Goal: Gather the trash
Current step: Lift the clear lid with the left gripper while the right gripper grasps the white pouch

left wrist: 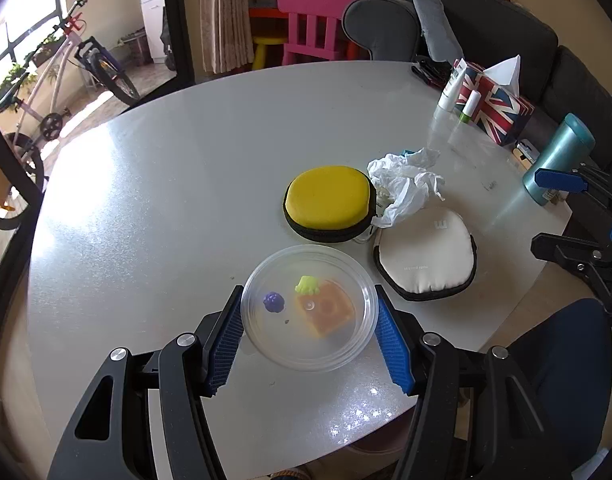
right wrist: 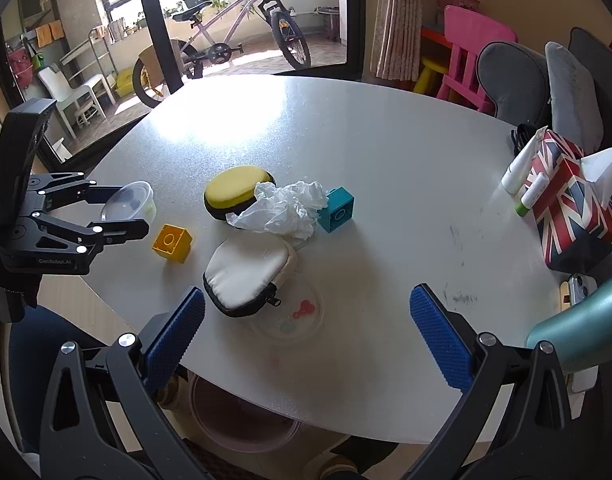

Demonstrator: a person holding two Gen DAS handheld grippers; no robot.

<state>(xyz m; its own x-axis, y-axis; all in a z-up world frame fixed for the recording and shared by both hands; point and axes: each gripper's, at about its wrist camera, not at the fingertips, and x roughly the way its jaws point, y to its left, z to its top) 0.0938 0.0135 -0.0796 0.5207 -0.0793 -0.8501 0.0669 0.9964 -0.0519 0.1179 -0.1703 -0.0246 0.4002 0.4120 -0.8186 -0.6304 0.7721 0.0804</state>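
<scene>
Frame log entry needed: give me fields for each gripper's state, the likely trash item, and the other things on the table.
left gripper: shut on clear container, pads against its sides
right gripper: open, nothing held
likely trash: crumpled white plastic, between yellow case and teal block, untouched
other items: white pouch, yellow block
surface: grey table

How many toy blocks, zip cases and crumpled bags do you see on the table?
Toy blocks: 2 (yellow block, teal block)
Zip cases: 2 (yellow case, white case)
Crumpled white bag: 1
Total: 5
</scene>
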